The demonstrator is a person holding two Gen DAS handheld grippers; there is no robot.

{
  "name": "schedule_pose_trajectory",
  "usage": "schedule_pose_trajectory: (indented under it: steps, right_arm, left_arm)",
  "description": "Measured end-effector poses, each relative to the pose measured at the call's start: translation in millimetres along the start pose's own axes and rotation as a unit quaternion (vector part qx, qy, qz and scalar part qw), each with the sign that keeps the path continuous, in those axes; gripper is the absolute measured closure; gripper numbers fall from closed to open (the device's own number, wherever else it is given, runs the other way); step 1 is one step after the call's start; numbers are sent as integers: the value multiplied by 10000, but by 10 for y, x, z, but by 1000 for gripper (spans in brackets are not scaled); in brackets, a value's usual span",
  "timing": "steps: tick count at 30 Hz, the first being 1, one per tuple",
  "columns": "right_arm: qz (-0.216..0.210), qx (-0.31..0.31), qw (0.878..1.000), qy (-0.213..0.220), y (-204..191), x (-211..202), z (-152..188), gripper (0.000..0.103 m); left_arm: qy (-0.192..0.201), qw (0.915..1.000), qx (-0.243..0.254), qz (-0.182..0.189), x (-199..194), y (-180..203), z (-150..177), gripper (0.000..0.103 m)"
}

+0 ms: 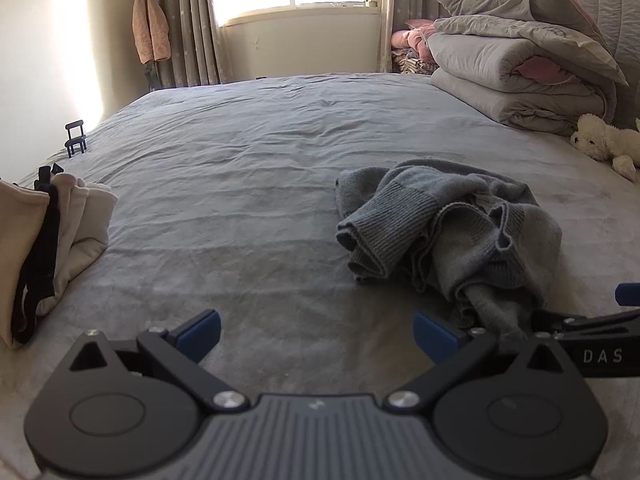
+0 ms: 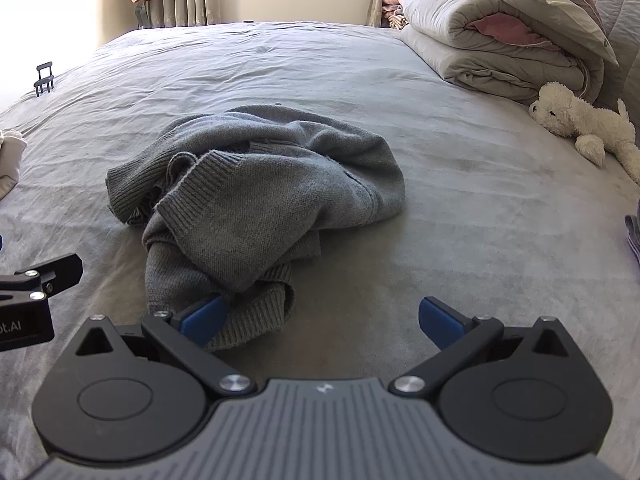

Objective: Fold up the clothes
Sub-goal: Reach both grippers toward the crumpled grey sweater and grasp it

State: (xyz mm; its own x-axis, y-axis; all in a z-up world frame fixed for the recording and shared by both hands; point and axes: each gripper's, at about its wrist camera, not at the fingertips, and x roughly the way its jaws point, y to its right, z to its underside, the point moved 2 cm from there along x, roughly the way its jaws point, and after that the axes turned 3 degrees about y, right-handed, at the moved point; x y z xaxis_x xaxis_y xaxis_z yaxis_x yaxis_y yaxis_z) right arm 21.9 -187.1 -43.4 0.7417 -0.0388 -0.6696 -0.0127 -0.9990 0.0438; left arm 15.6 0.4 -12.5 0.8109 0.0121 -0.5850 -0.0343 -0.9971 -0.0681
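Pile of pale clothes cut off by the left edge in the left wrist view; stuffed toy partly cut off at right; striped cloth barely visible at the right wrist view's edge, kind indeterminable; sweater hem hidden behind a blue finger.

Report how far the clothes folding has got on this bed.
Done: light-coloured clothes lie stacked at the bed's left edge, apparently folded. In hand: nothing; the left gripper and right gripper are both open, the right one's left pad at the hem of the grey sweater. Left: that sweater is a crumpled heap, not yet spread or folded.
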Motion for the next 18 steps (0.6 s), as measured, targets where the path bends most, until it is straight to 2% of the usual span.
schedule_pose_trajectory:
  steps: [10,16,18]
  right_arm:
    - [0,-33,10000,-7,-12,7,8,0]
    - [7,-46,10000,-3,-22,5,14,0]
    - [24,-45,10000,5,-27,5,14,0]
  left_arm:
    - [151,9998,57,-70,-28,5,-7,0]
    - [13,10000,-88,44,-4,-50,-7,0]
    - [-186,9993,-240,198,52,-99,-13,0]
